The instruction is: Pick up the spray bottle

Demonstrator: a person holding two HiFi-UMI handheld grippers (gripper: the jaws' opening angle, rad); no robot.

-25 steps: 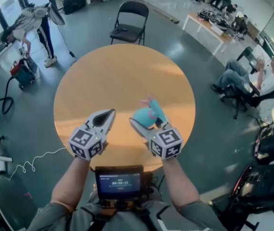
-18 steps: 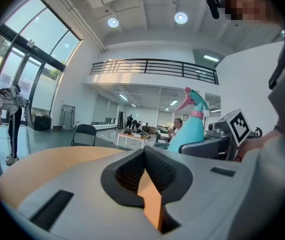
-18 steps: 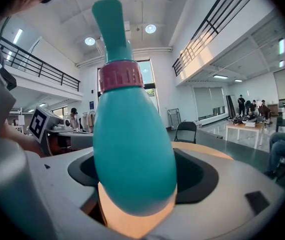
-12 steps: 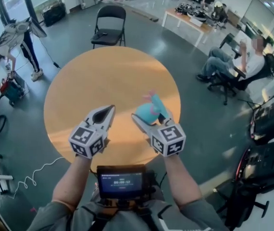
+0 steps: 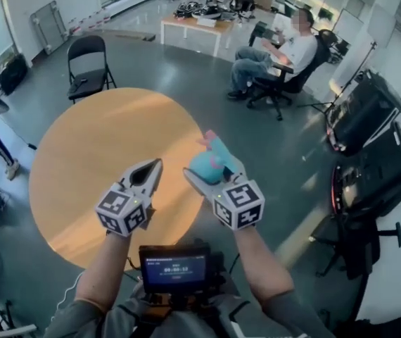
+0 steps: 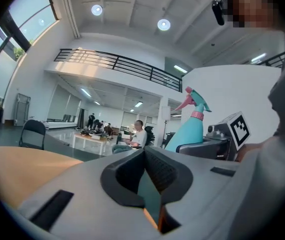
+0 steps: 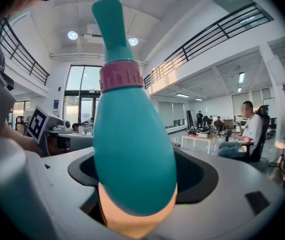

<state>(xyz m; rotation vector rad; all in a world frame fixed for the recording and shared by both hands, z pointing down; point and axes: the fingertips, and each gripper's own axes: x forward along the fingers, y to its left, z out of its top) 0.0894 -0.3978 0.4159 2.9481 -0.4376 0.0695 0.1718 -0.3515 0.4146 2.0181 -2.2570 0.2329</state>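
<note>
Swung rightward with you, your right gripper [image 5: 210, 167] holds the spray bottle [image 7: 132, 134] clamped, neck upright, above the table's [image 5: 81, 153] edge; your left gripper [image 5: 155, 165], jaws together and empty, rides beside it.

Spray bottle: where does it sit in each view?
Head view: spray bottle at centre, clamped in the right gripper.
Left gripper view: spray bottle right of centre, pink trigger on top.
Right gripper view: spray bottle fills the middle, between the jaws.
Shared landmark: seated person in a white shirt.
</note>
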